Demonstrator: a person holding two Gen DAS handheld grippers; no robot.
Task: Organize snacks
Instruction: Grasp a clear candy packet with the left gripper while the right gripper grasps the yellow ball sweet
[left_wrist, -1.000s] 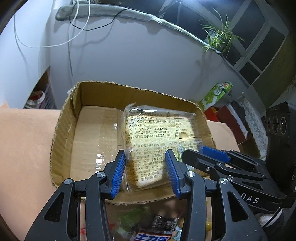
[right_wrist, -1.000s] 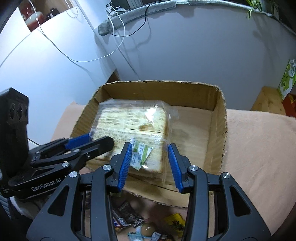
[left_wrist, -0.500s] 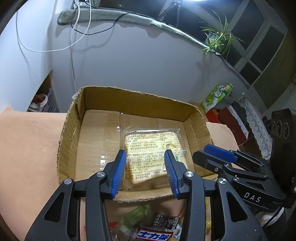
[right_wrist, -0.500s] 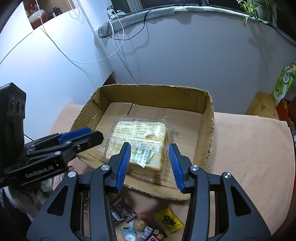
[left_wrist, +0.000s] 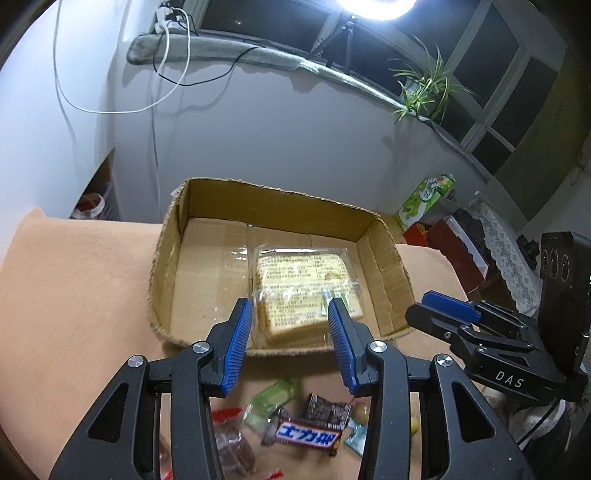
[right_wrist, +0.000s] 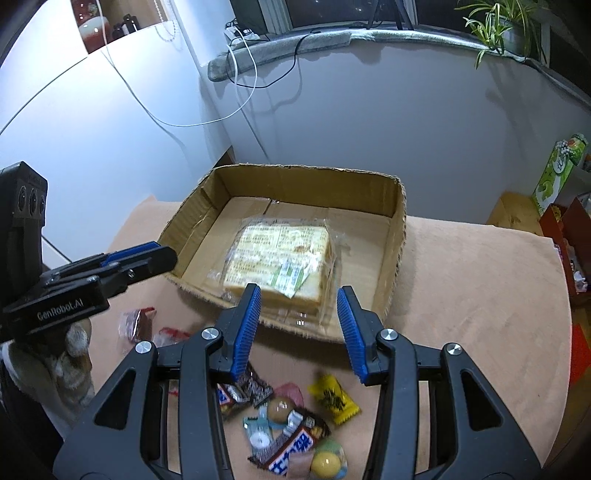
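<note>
A clear-wrapped bread pack (left_wrist: 304, 290) lies flat in the right half of an open cardboard box (left_wrist: 166, 258); the right wrist view shows the pack (right_wrist: 280, 262) in the same box (right_wrist: 400, 240). My left gripper (left_wrist: 290, 325) is open and empty, above the box's near wall. My right gripper (right_wrist: 299, 306) is open and empty, also at the near wall. Several small loose snacks lie on the table in front of the box, among them a Snickers bar (left_wrist: 308, 435), a yellow candy (right_wrist: 334, 400) and red wrappers (right_wrist: 138, 323).
The table has a peach cloth (right_wrist: 480, 295). A white wall stands behind the box. A green carton (left_wrist: 424, 199) and red boxes (left_wrist: 443, 240) sit off the table's right side. The right gripper shows in the left wrist view (left_wrist: 450, 312), the left gripper in the right wrist view (right_wrist: 136, 258).
Both grippers let go of the bread pack, which now lies flat in the box. Both have pulled back and up from the box, bringing the loose snacks into view.
</note>
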